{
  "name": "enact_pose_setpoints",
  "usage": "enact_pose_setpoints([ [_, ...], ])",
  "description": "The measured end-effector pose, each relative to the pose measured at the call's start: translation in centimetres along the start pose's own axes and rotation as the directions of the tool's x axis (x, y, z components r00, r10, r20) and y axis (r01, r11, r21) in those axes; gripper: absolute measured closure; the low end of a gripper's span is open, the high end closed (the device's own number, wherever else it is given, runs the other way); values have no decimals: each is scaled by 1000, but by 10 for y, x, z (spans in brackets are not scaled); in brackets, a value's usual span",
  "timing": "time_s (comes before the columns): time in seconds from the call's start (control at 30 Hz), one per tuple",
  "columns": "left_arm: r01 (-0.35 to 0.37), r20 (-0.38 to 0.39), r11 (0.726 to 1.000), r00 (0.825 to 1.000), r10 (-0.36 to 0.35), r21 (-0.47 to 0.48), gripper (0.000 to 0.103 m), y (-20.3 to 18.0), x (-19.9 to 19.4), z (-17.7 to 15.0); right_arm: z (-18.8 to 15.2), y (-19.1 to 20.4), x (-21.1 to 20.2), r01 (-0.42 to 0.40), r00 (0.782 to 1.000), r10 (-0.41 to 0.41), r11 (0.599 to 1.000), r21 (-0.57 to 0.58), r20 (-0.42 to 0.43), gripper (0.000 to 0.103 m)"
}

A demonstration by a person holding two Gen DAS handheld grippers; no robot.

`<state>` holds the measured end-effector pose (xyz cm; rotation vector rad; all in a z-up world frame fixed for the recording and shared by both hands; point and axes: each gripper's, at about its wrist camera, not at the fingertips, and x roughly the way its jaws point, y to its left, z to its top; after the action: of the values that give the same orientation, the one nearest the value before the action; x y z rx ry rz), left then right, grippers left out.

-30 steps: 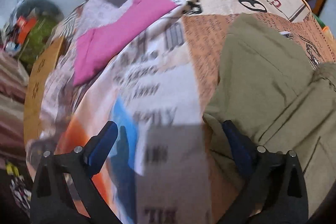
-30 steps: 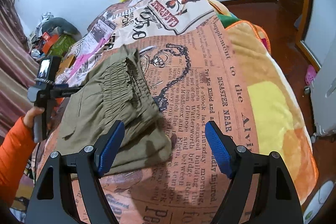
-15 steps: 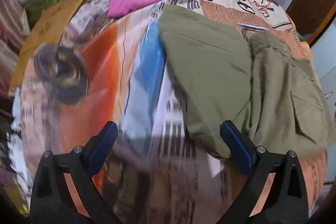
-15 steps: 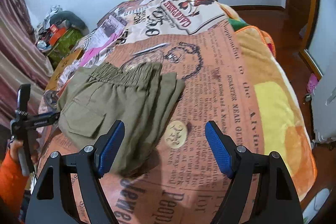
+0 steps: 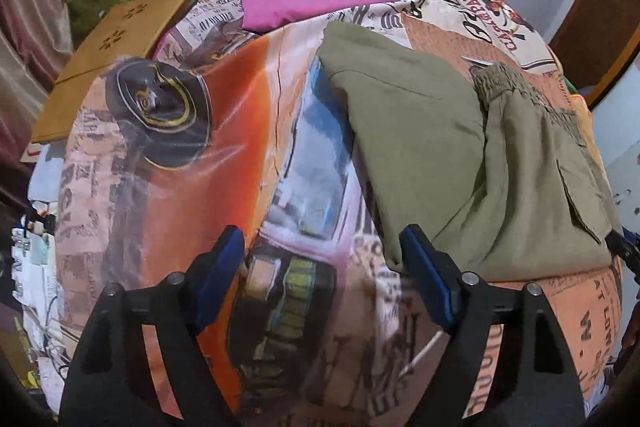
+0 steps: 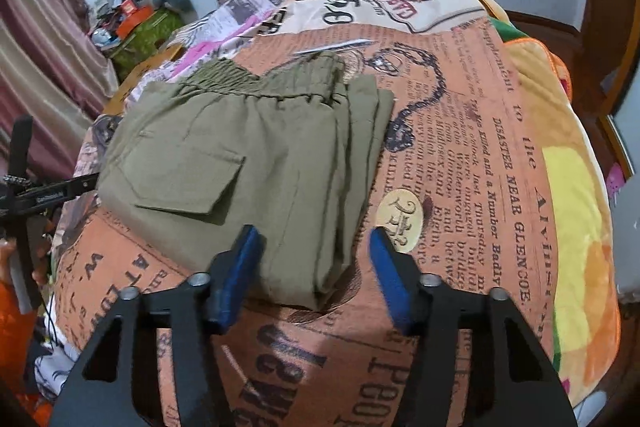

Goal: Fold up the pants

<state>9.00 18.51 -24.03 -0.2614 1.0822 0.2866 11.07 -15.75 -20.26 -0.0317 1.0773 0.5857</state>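
From the left wrist, the left gripper (image 5: 322,273) was seen with its fingers spread and empty above the newspaper-print bedspread (image 5: 168,163); the folded olive pants (image 5: 472,155) lay to its right, a pink garment (image 5: 308,5) beyond.

From the right wrist, the right gripper (image 6: 314,275) was seen parted, holding nothing, over the near edge of the pants (image 6: 248,155).

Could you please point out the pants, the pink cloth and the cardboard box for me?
pants (image 6: 256,163): right wrist view, on the flat panel above the pocket flap.
pink cloth (image 5: 308,5): left wrist view, its middle.
cardboard box (image 5: 120,43): left wrist view, its top face.
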Motion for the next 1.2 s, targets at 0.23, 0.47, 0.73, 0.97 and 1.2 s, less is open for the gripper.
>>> enact_pose_setpoints([
  [0.23,1,8,999,1000,-2,39,32,-9,-10,12,8,4,-5,17,1000,-17,1000,-11,0,62],
  [0.47,67,88,991,993,-77,115,32,-40,-27,57,40,-7,-13,24,998,-25,1000,17,64,61],
  [0.73,174,24,956,982,-185,237,32,-106,9,99,75,-13,16,-3,999,3,1000,12,50,61],
  [0.97,217,-59,939,976,-209,267,35,-135,50,109,94,-13,54,-48,999,48,999,-20,-25,62],
  [1.2,216,-62,935,976,-207,281,44,-135,64,110,98,-20,69,-68,997,66,996,-53,-39,70],
])
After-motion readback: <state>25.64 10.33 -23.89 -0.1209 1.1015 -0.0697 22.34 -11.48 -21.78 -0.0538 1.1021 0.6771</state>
